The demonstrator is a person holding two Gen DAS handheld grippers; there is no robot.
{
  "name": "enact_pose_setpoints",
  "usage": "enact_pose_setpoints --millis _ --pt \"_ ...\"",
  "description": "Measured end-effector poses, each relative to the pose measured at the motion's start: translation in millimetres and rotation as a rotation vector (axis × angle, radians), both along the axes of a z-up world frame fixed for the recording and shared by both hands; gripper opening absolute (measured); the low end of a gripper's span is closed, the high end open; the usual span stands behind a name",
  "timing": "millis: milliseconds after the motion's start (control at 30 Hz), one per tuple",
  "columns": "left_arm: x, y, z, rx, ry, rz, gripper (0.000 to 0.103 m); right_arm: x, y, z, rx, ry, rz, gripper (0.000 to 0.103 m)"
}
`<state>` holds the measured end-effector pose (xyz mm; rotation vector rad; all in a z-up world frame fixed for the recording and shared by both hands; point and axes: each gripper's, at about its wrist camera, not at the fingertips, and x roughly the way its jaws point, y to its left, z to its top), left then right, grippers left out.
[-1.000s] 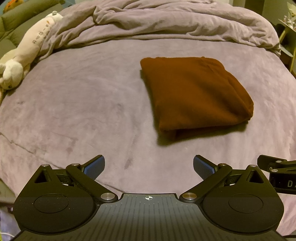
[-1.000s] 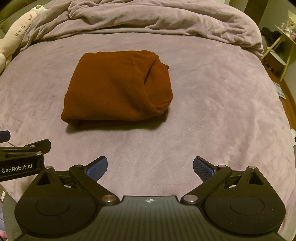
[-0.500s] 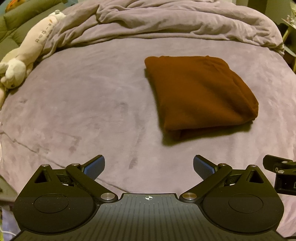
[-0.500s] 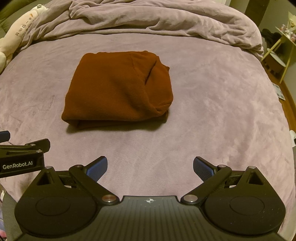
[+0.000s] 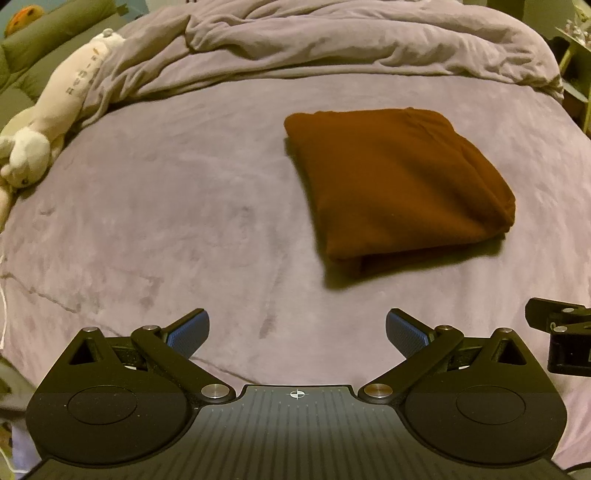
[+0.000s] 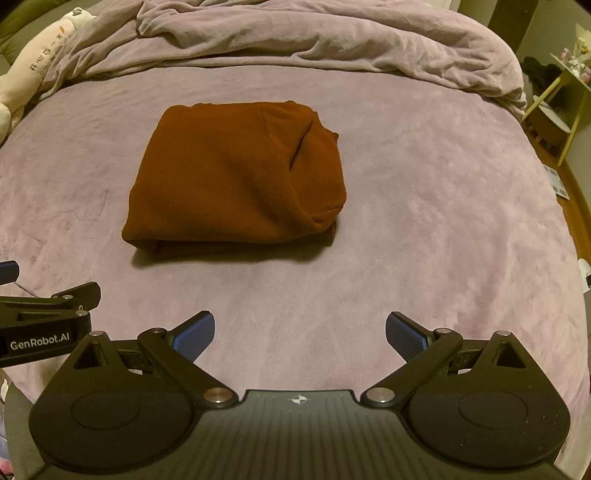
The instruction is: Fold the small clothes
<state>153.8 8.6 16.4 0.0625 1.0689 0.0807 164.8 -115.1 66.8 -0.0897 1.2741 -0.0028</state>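
While folded into a thick, roughly square bundle, rust-brown garment (image 5: 391, 184) (image 6: 236, 177) lies flat on purple bed (image 5: 177, 206) (image 6: 424, 221), mid-mattress, well apart from both grippers. Layered edges showing along near side; rounded bulky fold on right side in right wrist view, with a slit-like crease near top right. Nothing resting on it, nothing touching it.

Left gripper (image 5: 297, 328) hovering low over near bed edge, fingers (image 5: 186, 330) spread wide, blue pads facing inward, nothing between them. Garment ahead and to right of it. Right gripper (image 6: 300, 330) same pose, fingers (image 6: 404, 332) spread wide, empty; garment ahead and slightly left. Each gripper's side visible at frame edge of other view; "GenRobot.AI" label readable in right wrist view.

Rumpled purple duvet (image 5: 351, 40) (image 6: 295, 37) bunched along far side of bed. Long cream plush toy (image 5: 55, 107) (image 6: 33, 70) lying at far left edge, partly against duvet, printed characters on its body. Green cushion (image 5: 51, 33) behind plush. Small yellow-green side table (image 6: 554, 103) off bed at far right, items on it too small to tell. No containers visible.
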Motion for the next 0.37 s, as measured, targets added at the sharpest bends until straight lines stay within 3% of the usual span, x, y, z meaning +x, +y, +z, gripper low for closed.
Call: enact_pose_setpoints --millis 367 --pt "-0.5 -7.2 1.0 0.018 -0.005 -0.035 0.103 -0.2 0.5 -1.7 -0.004 0.002 -0.005 0.099"
